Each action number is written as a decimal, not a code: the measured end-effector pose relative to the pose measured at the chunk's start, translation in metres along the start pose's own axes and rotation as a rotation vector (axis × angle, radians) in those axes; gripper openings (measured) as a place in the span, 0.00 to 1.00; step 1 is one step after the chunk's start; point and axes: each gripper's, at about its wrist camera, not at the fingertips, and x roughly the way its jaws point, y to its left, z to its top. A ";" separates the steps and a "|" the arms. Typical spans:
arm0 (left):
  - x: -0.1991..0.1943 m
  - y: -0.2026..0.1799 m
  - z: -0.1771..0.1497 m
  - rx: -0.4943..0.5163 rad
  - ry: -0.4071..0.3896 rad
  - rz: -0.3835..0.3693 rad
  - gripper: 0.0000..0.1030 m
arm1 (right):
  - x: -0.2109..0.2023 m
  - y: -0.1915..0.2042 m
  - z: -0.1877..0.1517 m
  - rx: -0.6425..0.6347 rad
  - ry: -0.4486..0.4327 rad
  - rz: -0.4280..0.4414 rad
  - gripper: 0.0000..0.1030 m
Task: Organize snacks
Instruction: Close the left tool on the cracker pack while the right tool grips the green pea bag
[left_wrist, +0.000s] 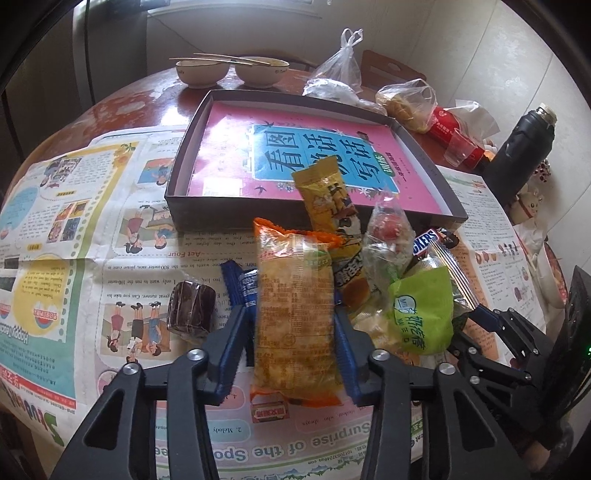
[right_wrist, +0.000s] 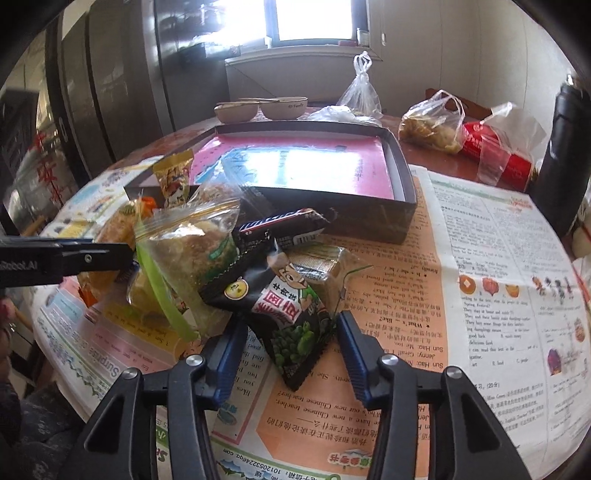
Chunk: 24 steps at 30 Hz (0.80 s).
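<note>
My left claw (left_wrist: 291, 332) sits low in the centre of its frame, its blue pads closed in against both long sides of the orange-trimmed clear packet of yellow crackers (left_wrist: 295, 317), so I judge the packet gripped. The right claw (right_wrist: 291, 339) is likewise narrowed around the black pouch printed with green peas and a cartoon face (right_wrist: 291, 314). Its pads stand at the pouch's crinkled edges, the left one touching, though I cannot tell how firmly the right one bites.

Both snacks lie at the near edge of the pile, on the newspaper (left_wrist: 110, 258) spread over the bench. Behind them, toward the upper middle of each frame, waits the shallow dark cardboard box with the pink booklet lining its floor (left_wrist: 184, 155), which I take to be where the snacks should go.

To do this well, I would hold pressure light, since crackers crush easily. I would lift each packet straight up before travelling, because the cracker packet overlaps the blue wrapper (left_wrist: 240, 284) and the tall yellow packet (left_wrist: 328, 199), and the pea pouch rests against the dark chocolate bar (right_wrist: 280, 225) and the clear zip bag (right_wrist: 192, 243). Dragging would scatter the heap. I would also clear the box's near wall fully before lowering and releasing.
</note>
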 end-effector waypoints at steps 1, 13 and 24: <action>0.000 0.001 0.001 -0.003 0.001 -0.001 0.38 | -0.001 -0.003 0.000 0.014 -0.003 0.014 0.47; -0.010 0.013 0.002 -0.035 -0.023 -0.070 0.34 | -0.012 -0.014 0.002 0.084 -0.028 0.082 0.36; -0.024 0.024 0.007 -0.058 -0.065 -0.086 0.34 | -0.027 -0.019 0.005 0.122 -0.076 0.114 0.31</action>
